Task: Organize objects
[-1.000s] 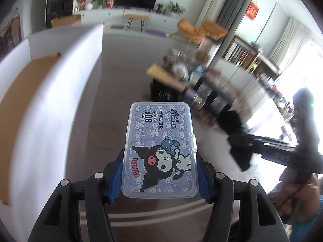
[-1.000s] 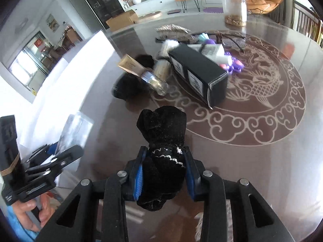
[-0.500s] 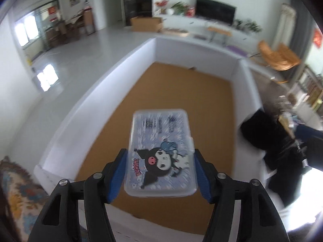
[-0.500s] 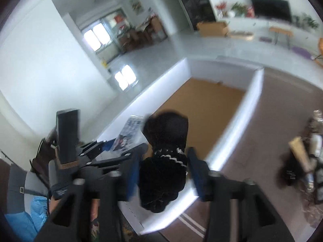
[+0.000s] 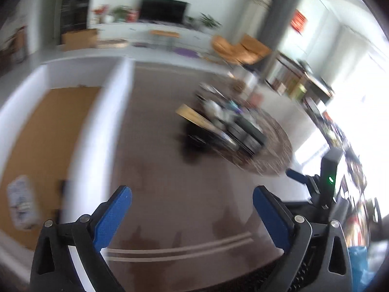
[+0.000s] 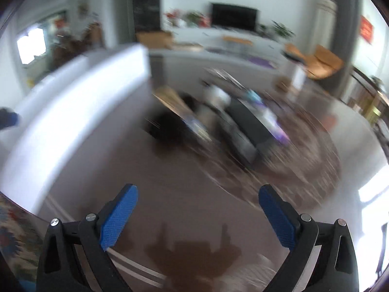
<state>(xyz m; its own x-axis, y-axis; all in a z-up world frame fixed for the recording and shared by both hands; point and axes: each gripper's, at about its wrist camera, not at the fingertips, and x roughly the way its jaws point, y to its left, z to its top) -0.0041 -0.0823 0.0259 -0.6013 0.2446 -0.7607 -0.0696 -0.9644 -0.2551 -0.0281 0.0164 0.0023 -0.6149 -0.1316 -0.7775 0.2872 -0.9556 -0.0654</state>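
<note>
My left gripper (image 5: 192,202) is open and empty above the brown table. The clear cartoon-printed plastic case (image 5: 22,202) lies on the cardboard floor of the white-walled box (image 5: 97,126) at the left. My right gripper (image 6: 198,200) is open and empty; it also shows at the right of the left wrist view (image 5: 301,180). A blurred pile of objects (image 5: 218,126) with a black box (image 6: 250,126) sits on the table ahead. The black pouch is not clearly visible.
The white box wall (image 6: 73,112) runs along the left of the right wrist view. The table (image 5: 184,194) has a round patterned inlay (image 6: 304,160) under the pile. A TV unit and orange chairs stand far behind. Both views are motion-blurred.
Both grippers have opened and let go: the plastic case now lies in the box and the black pouch has left the right gripper. Both have swung right, toward the table pile.
</note>
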